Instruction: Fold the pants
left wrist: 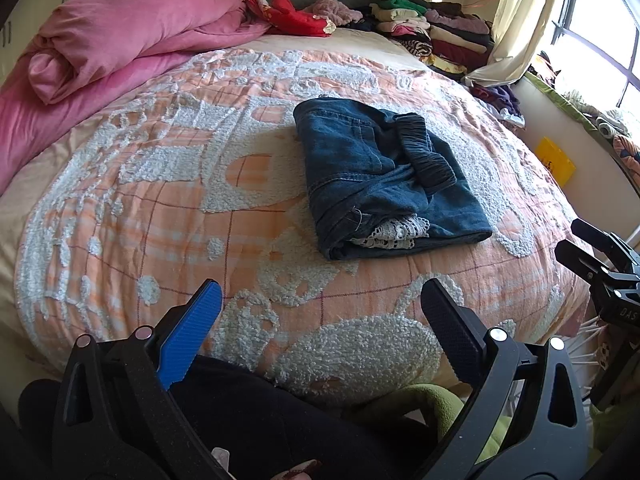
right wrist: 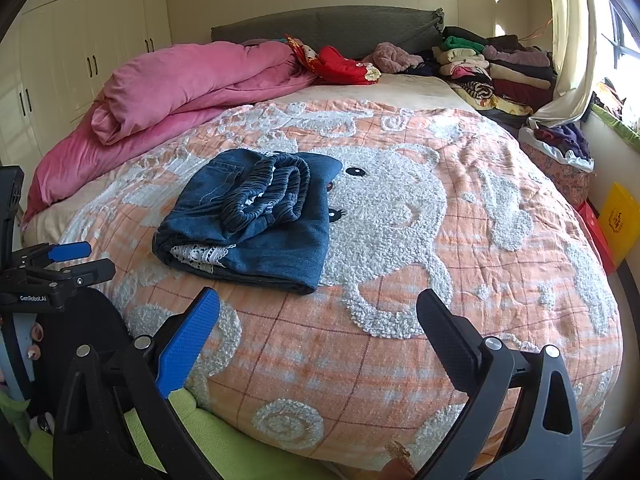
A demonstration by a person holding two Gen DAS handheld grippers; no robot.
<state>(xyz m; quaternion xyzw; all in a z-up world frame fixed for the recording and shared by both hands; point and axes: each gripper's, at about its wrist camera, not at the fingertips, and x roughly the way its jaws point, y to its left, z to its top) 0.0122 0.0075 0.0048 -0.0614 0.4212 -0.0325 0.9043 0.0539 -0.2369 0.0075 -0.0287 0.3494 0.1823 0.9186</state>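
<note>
A pair of blue denim pants (left wrist: 380, 176) lies folded into a compact bundle on the orange and white bedspread (left wrist: 180, 208), elastic waistband on top and white lace trim showing at the near end. It also shows in the right wrist view (right wrist: 256, 220). My left gripper (left wrist: 320, 296) is open and empty, held back near the bed's front edge, well short of the pants. My right gripper (right wrist: 318, 304) is open and empty, near the front edge, right of the pants. The right gripper also shows at the right edge of the left wrist view (left wrist: 576, 240); the left gripper shows in the right wrist view (right wrist: 88, 258).
A rolled pink duvet (left wrist: 120, 36) lies at the bed's back left. Stacks of folded clothes (left wrist: 436, 28) sit at the back right by the curtain (left wrist: 516, 20). A red garment (left wrist: 300, 16) lies near the headboard. A yellow bag (right wrist: 618, 220) stands beside the bed on the right.
</note>
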